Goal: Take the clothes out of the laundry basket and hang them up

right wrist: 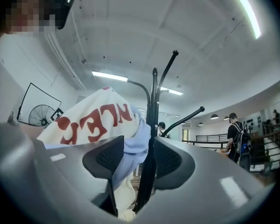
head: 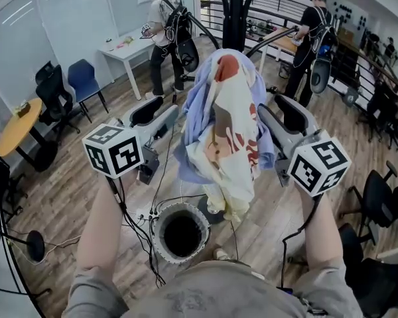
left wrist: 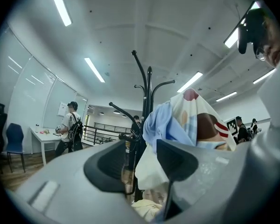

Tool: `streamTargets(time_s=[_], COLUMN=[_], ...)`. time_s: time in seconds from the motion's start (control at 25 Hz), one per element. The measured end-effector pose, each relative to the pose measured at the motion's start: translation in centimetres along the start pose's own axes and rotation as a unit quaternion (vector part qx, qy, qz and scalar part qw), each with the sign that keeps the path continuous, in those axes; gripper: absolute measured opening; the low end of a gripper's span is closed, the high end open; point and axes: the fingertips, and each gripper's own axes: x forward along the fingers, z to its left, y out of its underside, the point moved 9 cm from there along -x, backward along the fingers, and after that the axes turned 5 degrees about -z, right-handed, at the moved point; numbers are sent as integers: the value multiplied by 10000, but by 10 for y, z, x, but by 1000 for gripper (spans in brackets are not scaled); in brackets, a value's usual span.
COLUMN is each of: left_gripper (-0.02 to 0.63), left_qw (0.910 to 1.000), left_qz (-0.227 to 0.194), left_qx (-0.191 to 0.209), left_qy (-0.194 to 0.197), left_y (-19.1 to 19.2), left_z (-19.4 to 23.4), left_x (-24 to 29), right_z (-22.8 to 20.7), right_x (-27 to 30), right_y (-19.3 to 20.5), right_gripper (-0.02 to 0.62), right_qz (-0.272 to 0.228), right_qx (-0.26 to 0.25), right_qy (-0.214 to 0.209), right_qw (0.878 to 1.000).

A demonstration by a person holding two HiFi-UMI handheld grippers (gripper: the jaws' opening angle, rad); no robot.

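A cream garment with red print (head: 225,131) and a light blue garment (head: 196,105) hang draped over the black coat rack (head: 235,5). My left gripper (head: 158,113) is open just left of the clothes, and my right gripper (head: 277,111) is open at their right edge. In the left gripper view the left gripper (left wrist: 141,157) has nothing between its pads; the blue garment (left wrist: 165,125) and rack pole (left wrist: 149,92) lie beyond. In the right gripper view the right gripper (right wrist: 139,155) frames blue cloth (right wrist: 135,143) and the pole (right wrist: 154,97) without pressing on them. The round laundry basket (head: 160,234) stands below, its inside dark.
Cables (head: 142,211) trail over the wood floor beside the basket. A white table (head: 129,48) with a person (head: 162,25) stands at the back left, another person (head: 312,38) at the back right. Office chairs (head: 60,95) and a yellow round table (head: 16,128) are at the left.
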Motion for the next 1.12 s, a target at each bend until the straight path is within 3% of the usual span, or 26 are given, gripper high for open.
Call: streamTargets(time_s=[0.28,0.52,0.8,0.96,1.12], left_gripper=[198,196,196,195,195], left_qw=[9991,9974,9905,9852,9804], left_qz=[8,-36,97,210,348], left_qx=[366,367,672,747,747], left_qy=[-207,-621,-1197,-1526,-1790], left_y=[3,7,60,46,53], left_z=[-30,-46,-66,-64,-60], left_x=[-40,-74,-132,-141,-168], right_z=[37,80,119,128,152], right_x=[-34,-47,-75,-53,-36], right_y=[-20,-30,12,8,16], right_gripper=[183,158,138,140,141], right_qz=[-385,-453,-616,-358,-253], right_qx=[-240,45,305,329,196], right_qy=[65,-420,-755,-1120,-1211], right_qw=[9989,9981,9948,9925,9921])
